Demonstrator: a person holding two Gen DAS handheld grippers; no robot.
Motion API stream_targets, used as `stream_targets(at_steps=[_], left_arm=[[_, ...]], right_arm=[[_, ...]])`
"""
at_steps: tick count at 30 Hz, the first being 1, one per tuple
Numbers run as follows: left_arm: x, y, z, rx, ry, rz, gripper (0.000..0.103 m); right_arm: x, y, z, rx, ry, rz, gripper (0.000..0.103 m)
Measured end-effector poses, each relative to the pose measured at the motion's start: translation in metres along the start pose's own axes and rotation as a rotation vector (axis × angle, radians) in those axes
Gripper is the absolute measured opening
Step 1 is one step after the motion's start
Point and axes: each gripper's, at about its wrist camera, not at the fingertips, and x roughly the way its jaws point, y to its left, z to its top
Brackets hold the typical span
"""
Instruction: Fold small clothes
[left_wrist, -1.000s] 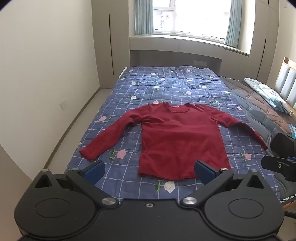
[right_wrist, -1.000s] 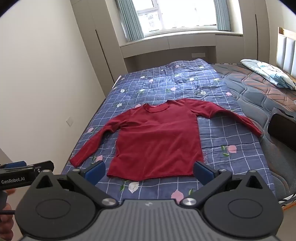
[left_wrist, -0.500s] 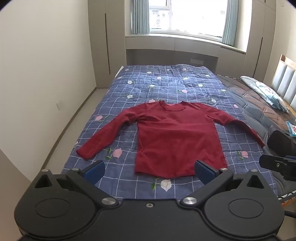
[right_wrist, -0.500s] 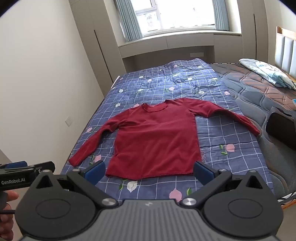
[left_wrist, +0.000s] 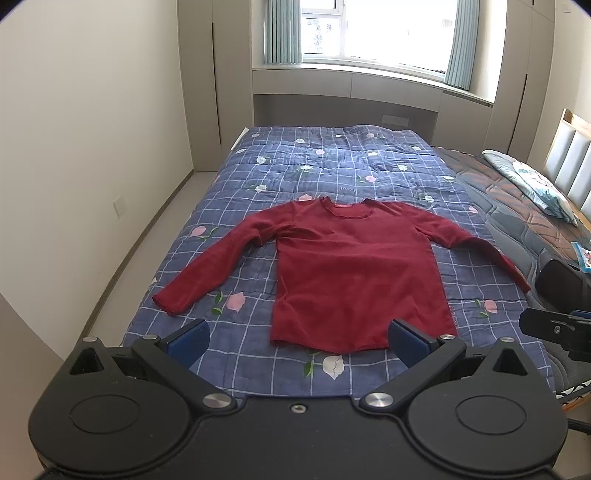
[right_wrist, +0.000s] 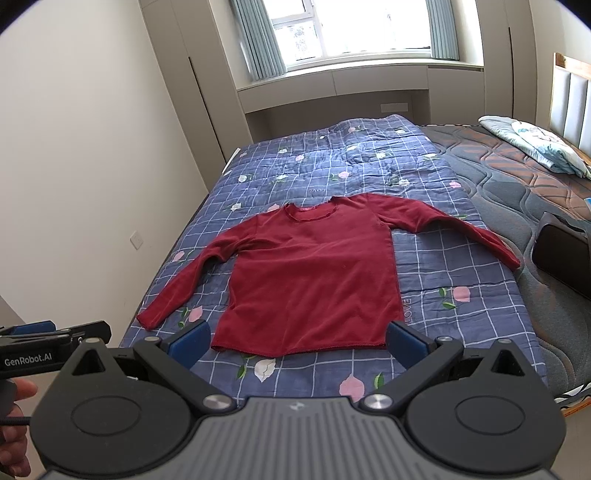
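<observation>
A dark red long-sleeved knit shirt (left_wrist: 354, 273) lies flat and face up on a blue checked quilt with pink and white flower prints (left_wrist: 332, 162), which covers the left part of a bed. The shirt sits in the near half of the quilt, its hem toward the near edge and its round neckline pointing toward the window (left_wrist: 373, 33) at the far end of the room. Both sleeves are spread outward and angled down toward the near edge: one cuff rests near the quilt's left edge, the other reaches the quilt's right edge where the bare brown and grey quilted mattress (left_wrist: 517, 218) begins. A light blue patterned pillow (left_wrist: 535, 184) lies on the mattress by the padded headboard.

The left gripper (left_wrist: 297, 338) hangs above the near edge of the bed with its blue-padded fingers (left_wrist: 188, 338) spread wide apart, holding nothing and well clear of the cloth. The right gripper (right_wrist: 295, 338) is likewise spread wide and empty, hovering short of the shirt's hem. In the right wrist view the left gripper's black body with white lettering shows at the left edge, held by a hand (right_wrist: 14, 439).
</observation>
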Motion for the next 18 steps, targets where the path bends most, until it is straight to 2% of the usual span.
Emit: stream_targets(at_steps=[18], left_arm=[[0.0057,-0.0023,-0.0010,0.001,0.015,-0.004,0.102]], right_arm=[[0.0093,0.0075,-0.0018,0.002,0.013,-0.010,0.103]])
